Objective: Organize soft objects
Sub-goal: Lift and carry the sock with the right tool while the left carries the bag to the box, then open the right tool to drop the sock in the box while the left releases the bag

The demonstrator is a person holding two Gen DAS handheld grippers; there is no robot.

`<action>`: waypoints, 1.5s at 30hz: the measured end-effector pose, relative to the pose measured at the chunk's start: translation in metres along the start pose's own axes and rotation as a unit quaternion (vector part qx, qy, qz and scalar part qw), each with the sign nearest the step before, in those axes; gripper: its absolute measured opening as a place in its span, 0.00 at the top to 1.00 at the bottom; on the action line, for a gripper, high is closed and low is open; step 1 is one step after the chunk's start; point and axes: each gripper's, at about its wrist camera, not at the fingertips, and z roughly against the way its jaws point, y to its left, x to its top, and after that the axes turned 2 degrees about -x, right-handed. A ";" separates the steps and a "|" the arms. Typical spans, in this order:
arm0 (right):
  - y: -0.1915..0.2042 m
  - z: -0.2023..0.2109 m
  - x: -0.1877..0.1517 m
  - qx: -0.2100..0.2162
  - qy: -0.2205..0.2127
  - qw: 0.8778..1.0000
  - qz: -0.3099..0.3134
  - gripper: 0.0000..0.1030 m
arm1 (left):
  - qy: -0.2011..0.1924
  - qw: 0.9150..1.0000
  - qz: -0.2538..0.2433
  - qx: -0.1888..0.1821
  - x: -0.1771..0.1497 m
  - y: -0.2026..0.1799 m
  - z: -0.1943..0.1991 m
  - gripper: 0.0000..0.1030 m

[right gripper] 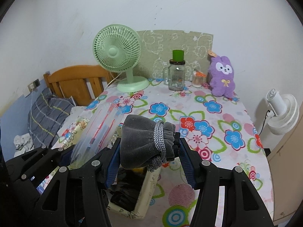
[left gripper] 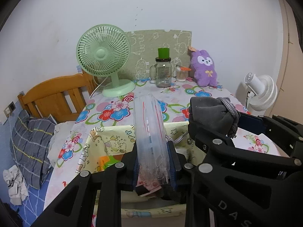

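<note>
My left gripper (left gripper: 153, 162) is shut on a clear plastic zip bag (left gripper: 149, 132) with a red seal line, held upright over the cream fabric storage box (left gripper: 106, 141). The bag also shows in the right wrist view (right gripper: 98, 128). My right gripper (right gripper: 149, 149) is shut on a grey velvet drawstring pouch (right gripper: 144, 141) wrapped with grey cord, held above the box's right edge (right gripper: 149, 185). The pouch shows in the left wrist view (left gripper: 210, 113). A purple plush rabbit (right gripper: 222, 77) sits at the table's far right.
On the floral tablecloth (right gripper: 208, 132) stand a green desk fan (right gripper: 121, 56), a glass jar with a green cup on top (right gripper: 177, 75) and a small toothpick holder (right gripper: 197, 79). A bed with a wooden headboard (left gripper: 55, 94) is left. A white fan (right gripper: 282, 111) stands right.
</note>
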 end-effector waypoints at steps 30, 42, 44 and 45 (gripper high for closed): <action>0.053 -0.060 -0.002 0.037 0.053 0.997 0.046 0.41 | 0.079 0.996 0.049 -0.001 -0.024 0.057 -0.035 0.43; 0.064 -0.075 0.004 0.062 0.052 0.995 0.057 0.41 | 0.079 0.995 0.060 0.003 -0.020 0.067 -0.041 0.27; 0.066 -0.078 0.004 0.065 0.055 0.995 0.058 0.40 | 0.079 0.995 0.059 0.003 -0.020 0.068 -0.041 0.26; 0.066 -0.080 0.004 0.065 0.056 0.995 0.059 0.40 | 0.078 0.995 0.058 0.002 -0.020 0.067 -0.041 0.26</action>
